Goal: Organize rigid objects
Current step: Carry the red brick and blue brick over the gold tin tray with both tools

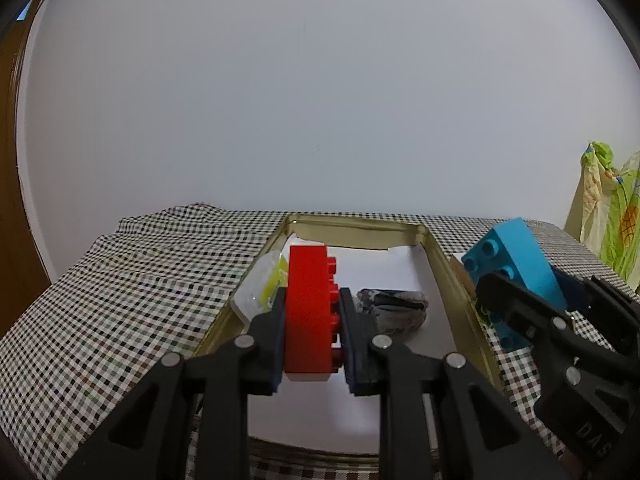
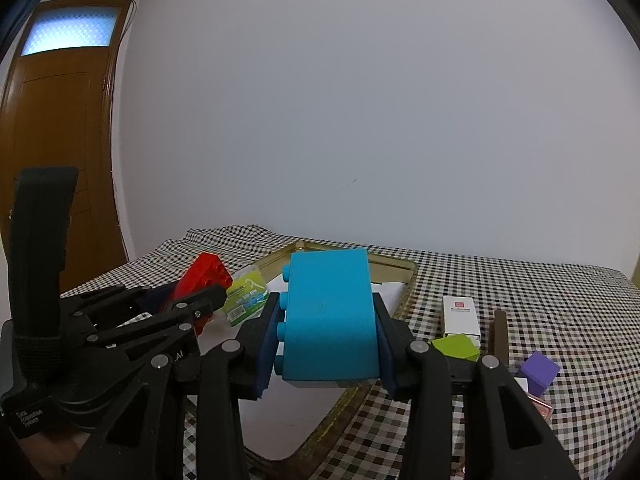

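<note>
gold metal tray (image 1: 438,264), rectangular with raised glossy walls and a white paper lining, sits on a black-and-white checked tablecloth (image 1: 132,280). left gripper (image 1: 312,320) is clamped on a red studded plastic brick (image 1: 308,312), held on edge above the tray's left half, studs facing the right finger. behind the brick, against the tray's left wall, lies a clear plastic packet with yellow-green contents (image 1: 262,286); a crumpled dark grey wrapper (image 1: 394,310) rests on the lining near the tray's middle. right gripper (image 2: 326,332) pinches a blue studded plastic brick (image 2: 330,316), smooth matte face up, studs to the left, held over the tray's right wall. right of the tray on the cloth: a white carton with red mark (image 2: 461,316), a lime-green block (image 2: 456,347), a purple cube (image 2: 538,368). both grippers point forward, roughly level
</note>
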Demonstrator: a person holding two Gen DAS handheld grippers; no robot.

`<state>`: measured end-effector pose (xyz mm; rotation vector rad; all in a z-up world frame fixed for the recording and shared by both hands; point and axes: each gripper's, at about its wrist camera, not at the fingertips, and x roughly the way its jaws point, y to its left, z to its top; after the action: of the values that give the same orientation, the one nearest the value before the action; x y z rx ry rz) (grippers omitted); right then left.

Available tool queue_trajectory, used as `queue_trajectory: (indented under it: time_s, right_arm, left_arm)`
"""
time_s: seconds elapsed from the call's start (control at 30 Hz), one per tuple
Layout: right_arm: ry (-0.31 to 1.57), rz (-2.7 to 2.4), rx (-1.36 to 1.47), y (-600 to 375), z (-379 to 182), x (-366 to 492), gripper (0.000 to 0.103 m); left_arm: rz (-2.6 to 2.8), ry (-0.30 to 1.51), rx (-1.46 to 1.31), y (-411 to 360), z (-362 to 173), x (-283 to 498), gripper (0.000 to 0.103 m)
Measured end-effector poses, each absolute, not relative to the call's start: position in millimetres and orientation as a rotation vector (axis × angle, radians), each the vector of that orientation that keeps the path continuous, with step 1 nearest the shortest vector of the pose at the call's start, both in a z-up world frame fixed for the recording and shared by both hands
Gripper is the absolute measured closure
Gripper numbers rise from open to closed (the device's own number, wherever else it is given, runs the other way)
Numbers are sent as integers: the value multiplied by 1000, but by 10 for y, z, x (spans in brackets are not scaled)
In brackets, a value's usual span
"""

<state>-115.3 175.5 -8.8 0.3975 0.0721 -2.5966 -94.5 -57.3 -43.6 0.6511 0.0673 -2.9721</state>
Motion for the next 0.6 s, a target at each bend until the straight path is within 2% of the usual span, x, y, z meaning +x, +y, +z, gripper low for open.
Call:
queue_trajectory:
  time_s: [0.6]
  right_arm:
    - [67, -2539, 467, 1849, 71, -1342, 58]
  left_arm:
    - [-2976, 84, 752, -606, -491, -1050, 82]
